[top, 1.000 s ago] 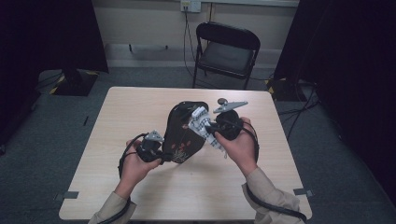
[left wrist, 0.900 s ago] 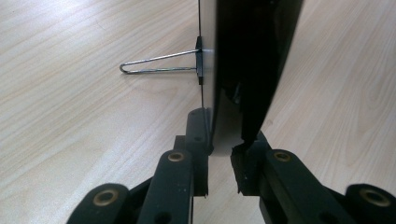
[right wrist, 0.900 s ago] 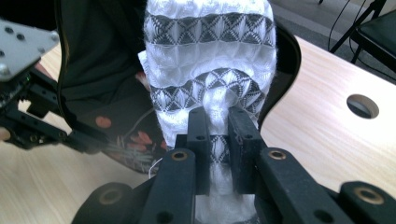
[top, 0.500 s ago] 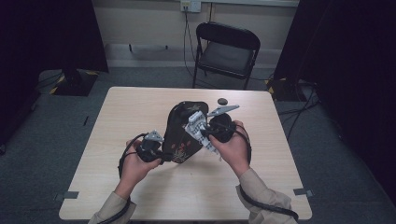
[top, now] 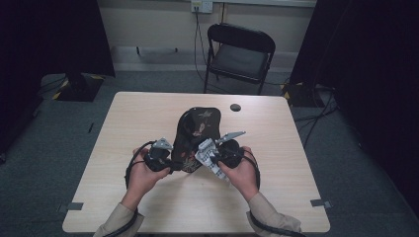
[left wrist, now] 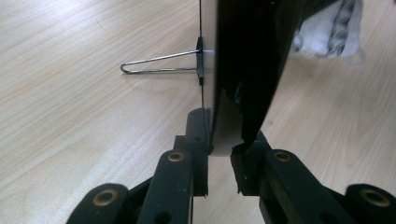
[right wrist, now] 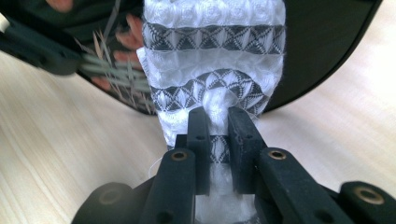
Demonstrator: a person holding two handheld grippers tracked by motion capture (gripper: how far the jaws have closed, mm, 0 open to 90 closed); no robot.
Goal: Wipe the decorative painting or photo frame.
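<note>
A black pouch (top: pixel 197 129) with a floral print lies mid-table, its near end lifted. My left gripper (top: pixel 170 165) is shut on that near edge; in the left gripper view the jaws (left wrist: pixel 224 140) clamp the thin black edge (left wrist: pixel 247 70), and a wire clip handle (left wrist: pixel 159 63) sticks out of its side. My right gripper (top: pixel 213 159) is shut on a white cloth (top: pixel 203 149) with grey patterned bands, low beside the pouch's near right side. In the right gripper view the cloth (right wrist: pixel 215 51) bunches between the jaws (right wrist: pixel 218 121) against the pouch (right wrist: pixel 317 51).
The light wooden table (top: pixel 123 128) has bare room left, right and near the person. A small dark round thing (top: pixel 235 107) lies at the far side of the table. A black folding chair (top: pixel 239 54) stands behind the table.
The right hand has come down toward the table with the cloth, from over the pouch to its near right side. The left hand and the pouch have stayed put.
</note>
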